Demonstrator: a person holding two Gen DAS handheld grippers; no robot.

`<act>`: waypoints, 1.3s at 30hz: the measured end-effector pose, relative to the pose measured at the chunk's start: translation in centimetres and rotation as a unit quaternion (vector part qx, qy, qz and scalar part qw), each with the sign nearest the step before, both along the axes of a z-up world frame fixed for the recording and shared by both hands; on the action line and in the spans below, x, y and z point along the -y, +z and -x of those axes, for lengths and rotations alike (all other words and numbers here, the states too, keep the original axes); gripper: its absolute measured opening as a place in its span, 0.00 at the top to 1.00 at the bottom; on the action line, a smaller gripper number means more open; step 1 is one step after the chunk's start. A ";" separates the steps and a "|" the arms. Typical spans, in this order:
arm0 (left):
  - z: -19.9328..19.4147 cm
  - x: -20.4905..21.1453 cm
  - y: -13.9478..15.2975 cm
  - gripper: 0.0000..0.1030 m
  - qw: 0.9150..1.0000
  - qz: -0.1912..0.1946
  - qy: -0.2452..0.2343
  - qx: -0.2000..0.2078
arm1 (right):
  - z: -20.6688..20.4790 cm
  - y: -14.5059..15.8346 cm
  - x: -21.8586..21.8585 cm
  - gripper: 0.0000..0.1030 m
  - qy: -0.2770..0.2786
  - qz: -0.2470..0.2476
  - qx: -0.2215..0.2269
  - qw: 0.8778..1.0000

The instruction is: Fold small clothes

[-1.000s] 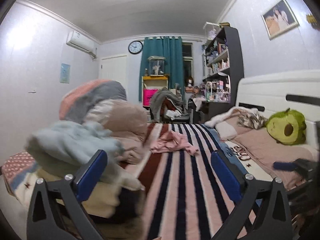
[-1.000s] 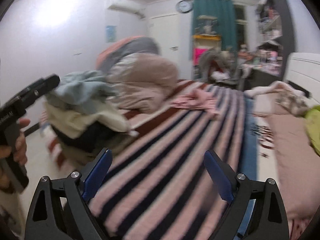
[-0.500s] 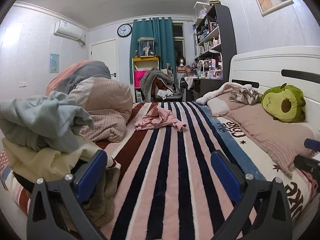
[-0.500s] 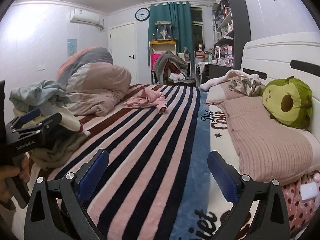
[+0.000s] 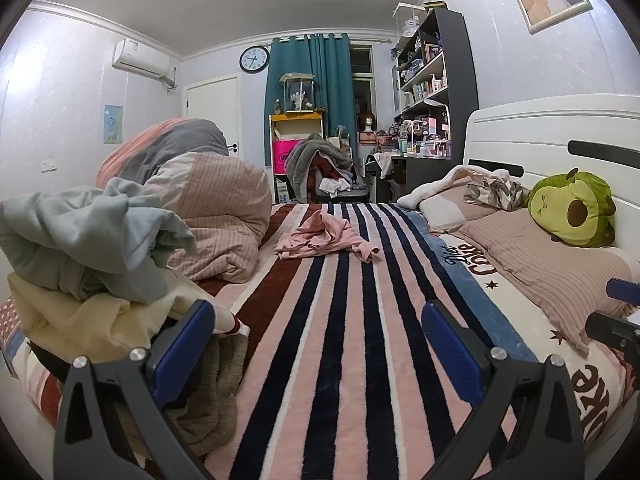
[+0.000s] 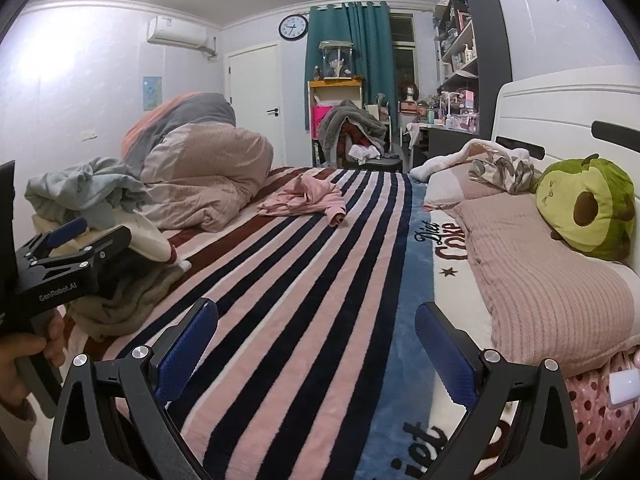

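- both tongs spread wide and empty: left gripper (image 5: 318,334) and right gripper (image 6: 316,336) each show blue pads apart with only blanket between them.
- i'm hovering both low over the striped pink, navy and white fleece blanket (image 5: 348,340), pointing up the bed.
- target candidate one: the crumpled pink long-sleeved top (image 5: 320,236), lying alone on the blanket, straight ahead and well apart from both grippers. in the right view the same top (image 6: 300,200) sits ahead and slightly left of centre.
- its long axis runs roughly across the bed, one sleeve trailing toward the right.
- candidate two: the heap of unfolded clothes, pale blue on cream over dark and olive pieces (image 5: 92,264), just beside the left gripper's left finger, at the bed's left edge.
- my read: left gripper is much nearer the heap; neither is clearly nearer the top, though the trailing sleeve is on the right gripper's side.
- nothing folded yet as far as i can tell; the open blanket between is the obvious folding area.
- the rolled beige striped duvet (image 5: 216,212) is behind the heap, not in the way.
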State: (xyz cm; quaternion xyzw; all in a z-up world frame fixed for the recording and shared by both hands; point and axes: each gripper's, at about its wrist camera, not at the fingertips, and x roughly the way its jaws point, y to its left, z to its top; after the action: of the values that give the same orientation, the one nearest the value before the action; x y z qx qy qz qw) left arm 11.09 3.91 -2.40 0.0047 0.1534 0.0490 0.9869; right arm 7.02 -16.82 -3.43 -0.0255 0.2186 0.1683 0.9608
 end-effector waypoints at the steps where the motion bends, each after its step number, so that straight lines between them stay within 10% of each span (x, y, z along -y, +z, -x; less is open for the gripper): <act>1: 0.0 0.0 0.0 0.01 1.000 0.000 0.001 0.000 | 0.0 0.0 -0.1 0.05 0.000 0.000 0.000 1.000; 39: 1.2 -1.1 1.0 0.01 1.000 0.010 0.005 0.004 | 0.2 1.4 -1.0 0.04 0.003 -0.008 0.013 1.000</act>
State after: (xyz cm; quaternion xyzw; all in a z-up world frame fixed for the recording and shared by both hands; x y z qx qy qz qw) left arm 9.92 5.00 -1.43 -0.0060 0.1504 0.0526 0.9872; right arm 6.85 -15.81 -2.05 -0.0208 0.2051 0.1728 0.9631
